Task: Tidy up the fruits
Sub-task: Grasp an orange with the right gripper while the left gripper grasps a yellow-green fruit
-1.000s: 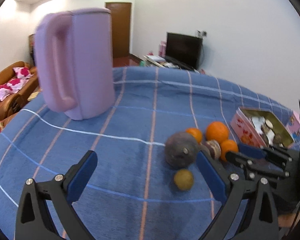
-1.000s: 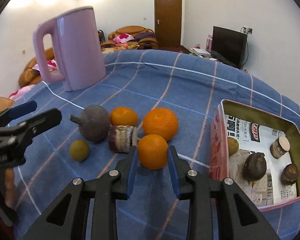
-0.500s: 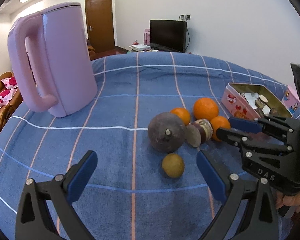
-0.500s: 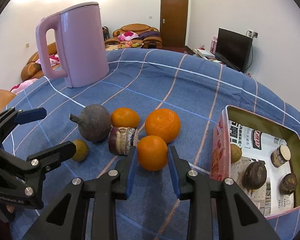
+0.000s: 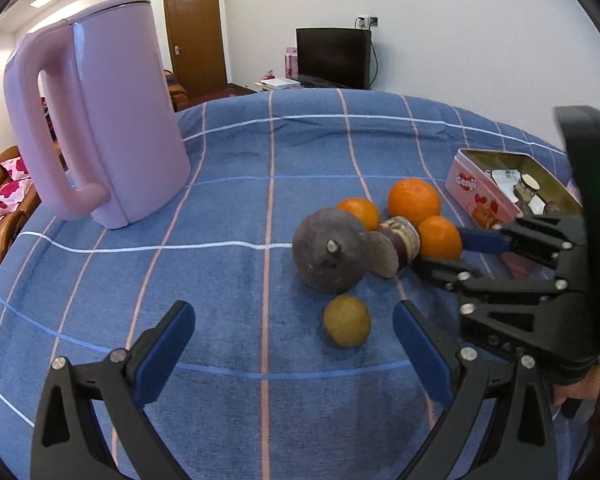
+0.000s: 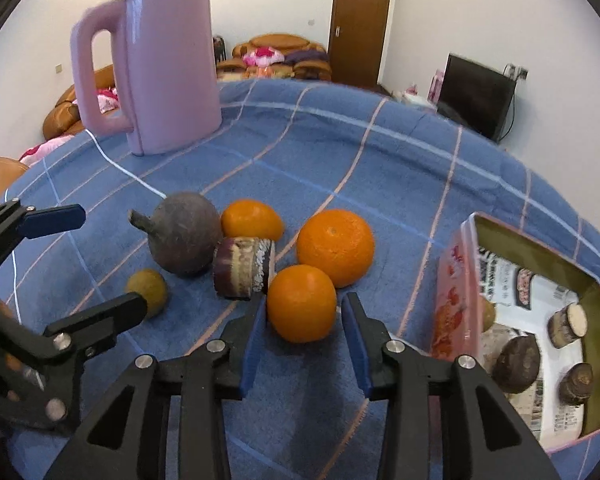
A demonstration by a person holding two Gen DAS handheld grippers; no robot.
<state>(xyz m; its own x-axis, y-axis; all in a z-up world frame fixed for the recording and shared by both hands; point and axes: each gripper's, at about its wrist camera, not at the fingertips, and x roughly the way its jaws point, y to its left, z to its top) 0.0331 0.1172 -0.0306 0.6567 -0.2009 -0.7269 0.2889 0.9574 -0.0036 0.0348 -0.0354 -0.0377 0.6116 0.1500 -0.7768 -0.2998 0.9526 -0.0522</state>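
Pink tin with brown fruits and cut pieces inside

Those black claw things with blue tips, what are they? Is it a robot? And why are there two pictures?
No robot here. A person holds a hand tool in each hand, and each tool has two fingers with blue pads and a small camera looking along them. So one picture comes from the left gripper and the other from the right gripper.

On the blue checked cloth stand a big pink kettle and a heap of fruit: three oranges, a dark round fruit, a cut brown piece and a little yellow-brown fruit. A pink tin already holds some pieces.

The left gripper is wide open and empty. The right gripper's jaws are opening around the nearest orange, which sits on the cloth.
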